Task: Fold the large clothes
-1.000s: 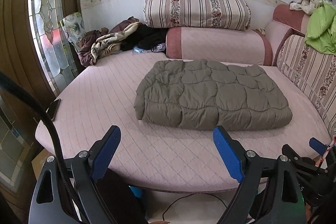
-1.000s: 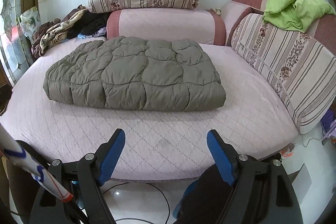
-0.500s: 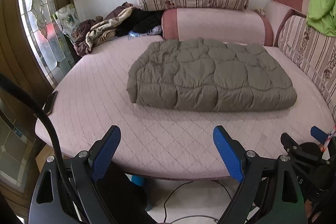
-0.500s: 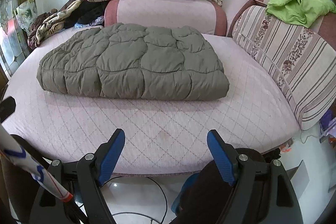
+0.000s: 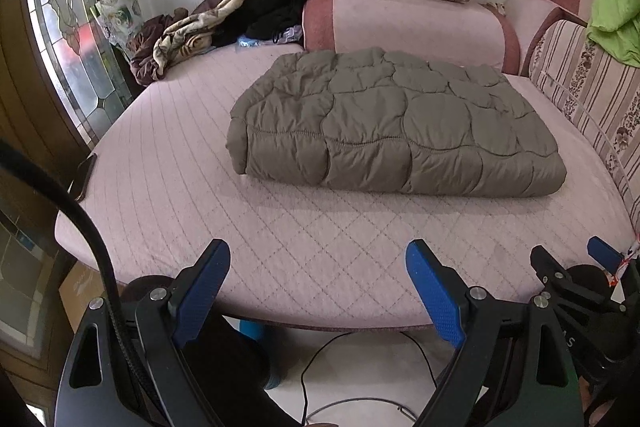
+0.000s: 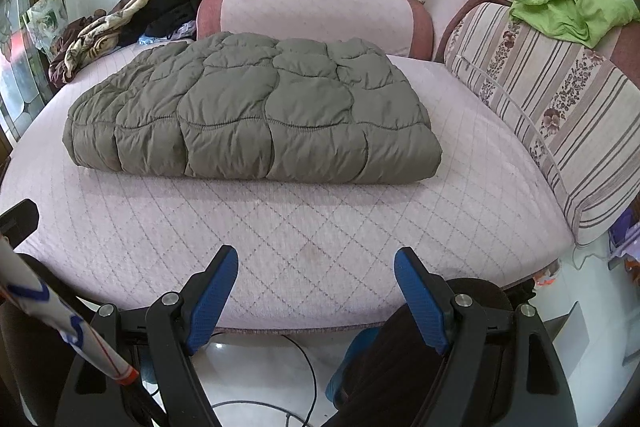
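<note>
The quilt point(image 5: 392, 123), an olive padded piece, lies folded into a thick rectangle on the bed point(image 5: 168, 195), at about 12 o'clock from both tools and well apart from them. Its rounded folded edge faces the viewer; the looser layers seem to lie toward the far cushions, though that side is hidden.

The left tool point(image 5: 318, 287) is held wide, with nothing between its blue pads, low over the near rim of the bed. The right tool point(image 6: 316, 291) is likewise wide and empty, at the same rim; in the left view it is seen at 4 o'clock.

The bundle looks already folded, so the step in hand is judged to be either one more fold or a tidy-up. For a further fold, the two short ends are best taken together: the left tool at the 9 o'clock end point(image 5: 240, 143), the right tool at the 3 o'clock end point(image 6: 424, 151). All layers should be pinched at once, since padded fabric is springy and slippery and the top layer alone would slide off the rest. The ends should be lifted evenly and laid over squarely, then pressed flat. The clothes pile point(image 5: 192, 27) at 10 o'clock is kept clear of.
</note>
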Motion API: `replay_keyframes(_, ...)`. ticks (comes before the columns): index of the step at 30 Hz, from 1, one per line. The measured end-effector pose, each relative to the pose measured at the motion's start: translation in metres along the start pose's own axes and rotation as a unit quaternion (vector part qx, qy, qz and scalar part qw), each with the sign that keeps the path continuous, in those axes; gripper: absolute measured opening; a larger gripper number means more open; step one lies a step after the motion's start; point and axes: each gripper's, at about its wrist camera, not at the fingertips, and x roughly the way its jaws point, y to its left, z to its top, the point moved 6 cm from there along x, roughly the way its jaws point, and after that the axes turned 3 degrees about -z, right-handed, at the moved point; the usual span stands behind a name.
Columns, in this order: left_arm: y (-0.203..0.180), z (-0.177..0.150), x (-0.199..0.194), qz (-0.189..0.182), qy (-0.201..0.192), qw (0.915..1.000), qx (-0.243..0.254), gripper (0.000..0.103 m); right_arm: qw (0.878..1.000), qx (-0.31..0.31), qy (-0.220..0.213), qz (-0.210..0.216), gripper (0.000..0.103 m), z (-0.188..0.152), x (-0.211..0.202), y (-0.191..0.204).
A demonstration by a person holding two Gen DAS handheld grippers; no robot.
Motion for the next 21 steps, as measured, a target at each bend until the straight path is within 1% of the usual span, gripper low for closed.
replay_keyframes(13,-0.004,-0.002,0.016,-0.013,0.021,0.9997,0.004,0.089,1.000,-0.007,0.010,0.000,0.084,0.001,0.011,0.005)
replay_keyframes(21,0.000,-0.002,0.028,-0.014,0.033,0.9993,-0.002,0.089,1.000,-0.013,0.019,-0.001,0.084,0.001,0.022,0.011)
